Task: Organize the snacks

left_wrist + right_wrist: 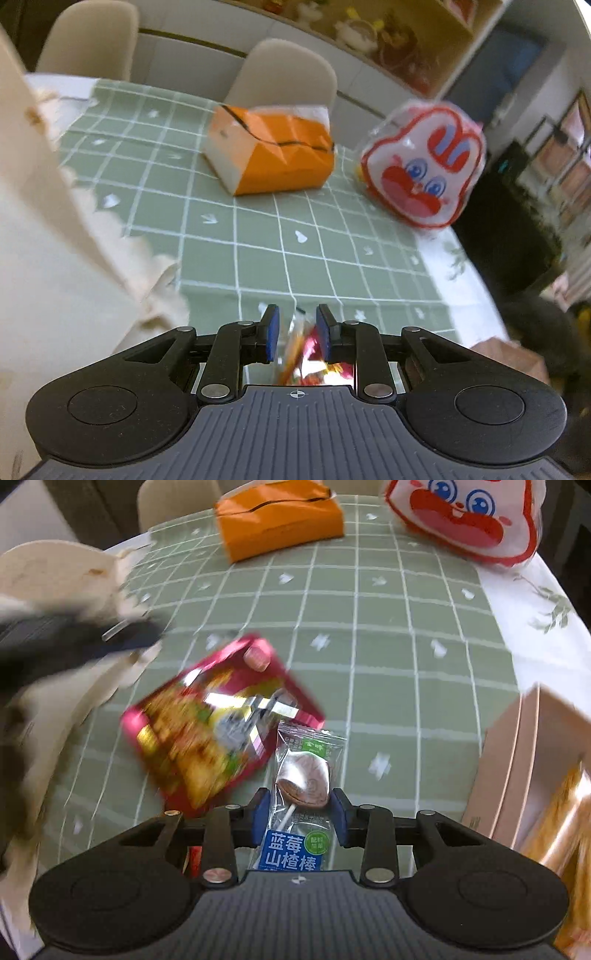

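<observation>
Right up close in the right wrist view, the right claw (302, 814) has its blue pads pressed on a see-through plastic lollipop wrapper (301, 801). Inside the wrapper is a round brown candy on a white stick. It has a small green label at the top and a blue label at the bottom with white Chinese writing, 蓝莓山楂棒.

Now from biggest to smallest. First is the bench with a green checked cloth (388, 635) that has small white shapes on it. On the left side of it is a big cream paper bag (55, 576) with a zigzag edge. At the far right corner stands a white and red plastic bag with a cartoon rabbit face (465, 517) and blue eyes. An orange fabric tissue box with a black slit (277, 520) sits beside it at the far edge. A pale pink cardboard box (517, 760) is at the near right, with shiny orange packets inside.

Next is a shiny dark pink snack packet (221, 723) with a food picture on it. It is blurry, so its words cannot be read. It is tilted, just left of the lollipop wrapper. The left claw (297, 334) is closed on it, and only a crumpled bit shows between those blue pads.
</observation>
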{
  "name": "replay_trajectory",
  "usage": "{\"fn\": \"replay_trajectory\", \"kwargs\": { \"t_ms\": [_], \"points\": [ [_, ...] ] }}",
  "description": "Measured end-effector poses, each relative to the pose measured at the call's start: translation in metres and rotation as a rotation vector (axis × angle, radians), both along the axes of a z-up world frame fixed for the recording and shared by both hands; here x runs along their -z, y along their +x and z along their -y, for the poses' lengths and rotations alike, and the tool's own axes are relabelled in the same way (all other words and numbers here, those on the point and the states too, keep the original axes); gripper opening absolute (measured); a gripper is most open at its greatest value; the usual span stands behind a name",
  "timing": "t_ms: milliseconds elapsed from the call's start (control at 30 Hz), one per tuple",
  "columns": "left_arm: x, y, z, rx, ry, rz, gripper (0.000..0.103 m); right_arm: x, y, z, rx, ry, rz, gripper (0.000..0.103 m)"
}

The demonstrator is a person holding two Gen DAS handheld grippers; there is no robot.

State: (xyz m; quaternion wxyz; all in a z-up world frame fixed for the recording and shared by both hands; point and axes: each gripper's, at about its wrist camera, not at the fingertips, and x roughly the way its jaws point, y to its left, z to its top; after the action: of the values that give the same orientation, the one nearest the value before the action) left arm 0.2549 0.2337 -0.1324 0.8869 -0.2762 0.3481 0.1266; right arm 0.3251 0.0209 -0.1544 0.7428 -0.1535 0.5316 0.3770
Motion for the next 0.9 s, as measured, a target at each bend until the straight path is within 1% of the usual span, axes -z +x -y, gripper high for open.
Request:
{"fn": "replay_trajectory", "kwargs": {
  "t_ms": [67,133,167,200,233,300,367,433,500,567,633,733,767,800,833,900],
  "points": [
    [0.01,0.013,0.001,0.037,0.014,-0.056,0.025,-0.004,-0.005,0.007,0.024,0.019,0.013,0.035],
    [0.018,0.012,0.001,0.072,-0.014,-0.087,0.025,-0.009,-0.002,0.015,0.075,0.03,0.077,0.035],
    [0.023,0.01,0.002,0.086,-0.053,-0.099,0.026,-0.011,0.003,0.018,0.102,0.035,0.098,0.035],
    [0.025,0.007,0.002,0.092,-0.082,-0.099,0.028,-0.01,0.009,0.019,0.128,0.04,0.101,0.035],
    [0.027,0.003,0.002,0.105,-0.126,-0.092,0.03,-0.007,0.015,0.02,0.145,0.046,0.078,0.035],
    [0.031,-0.002,0.003,0.139,-0.209,-0.081,0.03,0.001,0.019,0.017,0.14,0.059,0.034,0.036],
    [0.032,-0.004,0.007,0.173,-0.254,-0.069,0.032,0.004,0.015,0.012,0.124,0.067,0.046,0.035],
    [0.033,-0.003,0.01,0.19,-0.268,-0.075,0.033,0.003,0.013,0.008,0.1,0.077,0.05,0.035],
    [0.034,0.002,0.011,0.176,-0.277,-0.079,0.036,0.004,0.014,0.006,0.085,0.084,0.05,0.035],
    [0.038,0.011,0.014,0.158,-0.295,-0.086,0.043,0.004,0.013,0.004,0.077,0.088,0.049,0.035],
    [0.038,0.016,0.018,0.154,-0.291,-0.09,0.044,0.005,0.01,0.004,0.079,0.09,0.047,0.035],
    [0.028,0.015,0.027,0.188,-0.297,-0.089,0.036,0.004,0.008,0.009,0.082,0.112,0.022,0.035],
    [0.024,0.011,0.032,0.206,-0.284,-0.09,0.031,0.003,0.007,0.011,0.084,0.124,0.008,0.035],
    [0.021,0.004,0.037,0.228,-0.279,-0.081,0.029,0.003,0.006,0.013,0.081,0.134,-0.004,0.035],
    [0.017,-0.005,0.042,0.241,-0.283,-0.075,0.028,0.001,0.003,0.015,0.074,0.144,-0.016,0.035],
    [0.012,-0.025,0.049,0.232,-0.293,-0.073,0.028,-0.004,-0.008,0.017,0.055,0.164,-0.038,0.035]
  ]
}}
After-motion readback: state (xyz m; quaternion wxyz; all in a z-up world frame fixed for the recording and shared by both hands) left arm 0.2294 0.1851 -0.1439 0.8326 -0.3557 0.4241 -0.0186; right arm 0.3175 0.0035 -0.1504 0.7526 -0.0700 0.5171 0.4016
